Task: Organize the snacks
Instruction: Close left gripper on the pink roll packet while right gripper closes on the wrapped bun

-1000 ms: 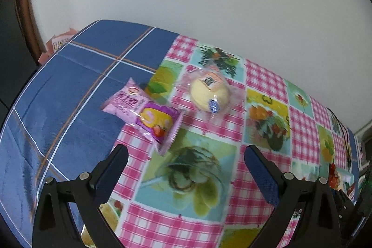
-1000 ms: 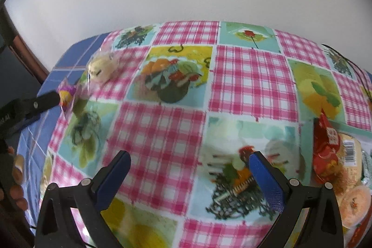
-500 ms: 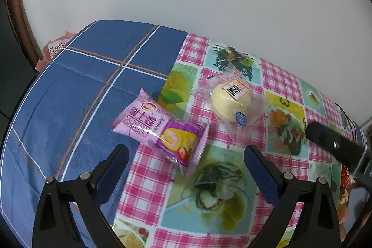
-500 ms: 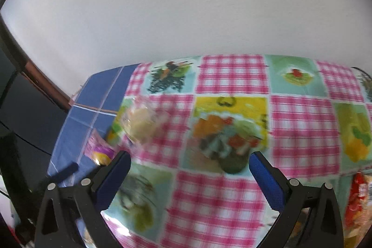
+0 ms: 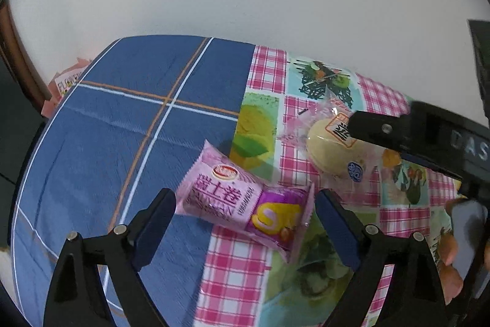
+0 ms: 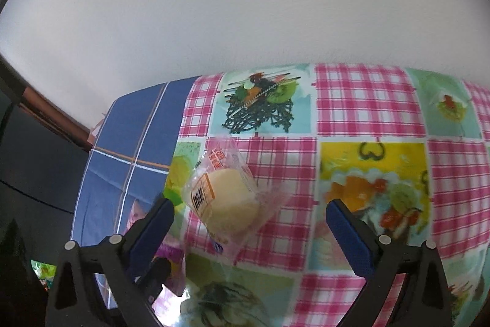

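**Both grippers spread over two wrapped snacks**

Here the left gripper (image 5: 245, 204) points down at a pink and purple plastic-wrapped roll cake (image 5: 245, 203), which lies flat across the seam where the blue plaid cloth (image 5: 128, 124) meets the pink checked tablecloth with fruit pictures (image 6: 361, 173). Its jaws stand wide apart and have just been closing a little; the packet sits between the blue fingertips (image 5: 156, 219), with a gap showing on either side, so the pads do not press it.

Just beyond it, on the checked part, lies a round pale-yellow bun in a clear plastic wrapper (image 6: 226, 201). The right gripper (image 6: 249, 218) is over that bun, its jaws also spread wide, the bun nearer the left finger and untouched. In the left wrist view, one black finger of the right gripper crosses in front of the bun, and a person's hand (image 5: 453, 259) grips the handle at the right edge.
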The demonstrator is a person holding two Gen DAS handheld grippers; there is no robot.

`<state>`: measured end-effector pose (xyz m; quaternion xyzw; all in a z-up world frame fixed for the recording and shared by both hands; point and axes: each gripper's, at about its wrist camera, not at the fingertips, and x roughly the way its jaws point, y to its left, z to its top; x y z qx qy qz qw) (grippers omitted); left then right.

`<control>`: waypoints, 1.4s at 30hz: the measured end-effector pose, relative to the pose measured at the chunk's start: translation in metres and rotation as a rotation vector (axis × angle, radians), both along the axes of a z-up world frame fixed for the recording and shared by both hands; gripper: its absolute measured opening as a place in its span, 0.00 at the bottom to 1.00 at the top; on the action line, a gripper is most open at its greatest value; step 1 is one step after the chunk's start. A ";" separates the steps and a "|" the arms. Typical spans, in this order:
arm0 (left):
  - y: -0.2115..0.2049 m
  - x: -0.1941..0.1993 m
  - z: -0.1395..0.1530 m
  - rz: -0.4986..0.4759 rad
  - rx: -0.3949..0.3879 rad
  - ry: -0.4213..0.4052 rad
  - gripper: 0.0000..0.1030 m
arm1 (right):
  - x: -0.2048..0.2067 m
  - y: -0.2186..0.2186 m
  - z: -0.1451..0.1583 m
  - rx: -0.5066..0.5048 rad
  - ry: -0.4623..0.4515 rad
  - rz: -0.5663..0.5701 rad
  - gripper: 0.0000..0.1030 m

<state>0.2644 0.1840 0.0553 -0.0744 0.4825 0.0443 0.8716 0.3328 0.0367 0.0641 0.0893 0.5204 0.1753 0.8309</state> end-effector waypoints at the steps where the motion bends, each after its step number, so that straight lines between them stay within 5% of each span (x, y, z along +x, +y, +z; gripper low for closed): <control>1: 0.001 0.002 -0.001 -0.008 0.001 0.000 0.90 | 0.002 0.004 -0.002 -0.002 0.005 0.003 0.98; 8: 0.007 0.011 -0.009 -0.031 -0.022 0.014 0.90 | 0.008 0.028 -0.013 -0.046 0.009 0.003 0.94; 19: -0.008 0.015 -0.016 -0.076 0.009 0.028 0.84 | 0.009 0.018 -0.020 -0.026 0.024 -0.026 0.66; 42: -0.064 -0.013 -0.017 -0.132 0.017 0.032 0.70 | -0.054 -0.105 -0.014 -0.039 0.020 -0.068 0.53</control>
